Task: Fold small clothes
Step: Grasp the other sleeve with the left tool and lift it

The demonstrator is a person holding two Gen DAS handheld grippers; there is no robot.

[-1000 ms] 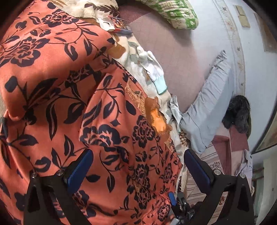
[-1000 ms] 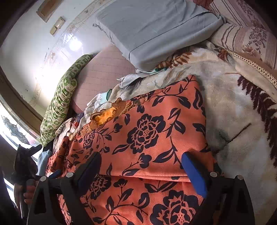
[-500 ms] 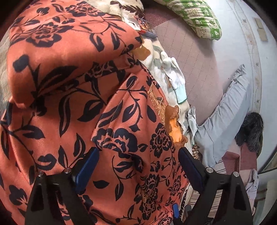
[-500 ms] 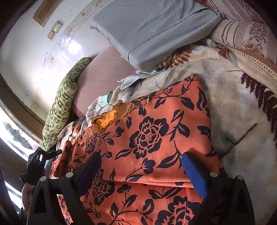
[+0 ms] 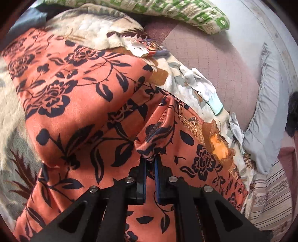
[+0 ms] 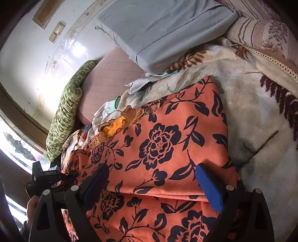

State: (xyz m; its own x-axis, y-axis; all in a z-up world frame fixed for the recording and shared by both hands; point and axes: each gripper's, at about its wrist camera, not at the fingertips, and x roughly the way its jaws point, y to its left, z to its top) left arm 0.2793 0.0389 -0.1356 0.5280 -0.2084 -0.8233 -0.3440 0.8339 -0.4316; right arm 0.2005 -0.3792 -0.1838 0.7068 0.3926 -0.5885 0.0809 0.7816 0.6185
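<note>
An orange garment with dark blue flowers (image 5: 78, 104) lies partly folded on a cream fleece blanket. My left gripper (image 5: 150, 160) is shut on a bunched-up fold of it near the embroidered neckline; the cloth puckers upward from between the blue pads. In the right wrist view the same garment (image 6: 163, 141) fills the middle. My right gripper (image 6: 151, 169) stands open low over its folded edge, one pad on each side, pressing on nothing. The left gripper (image 6: 50, 176) shows there at the far left edge of the cloth, held by a hand (image 6: 31, 204).
The fleece blanket (image 6: 251, 115) spreads to the right. A grey pillow (image 6: 163, 31) and a green patterned pillow (image 5: 186, 14) lie against the wall. White gloves (image 5: 201, 87) and a small printed box (image 5: 149, 48) rest beyond the garment on a pink quilted mattress (image 5: 214, 61).
The left jaws have gone from wide open to closed on a fold of the orange garment, and that gripper has tipped further down. The right gripper has stayed still and open.
</note>
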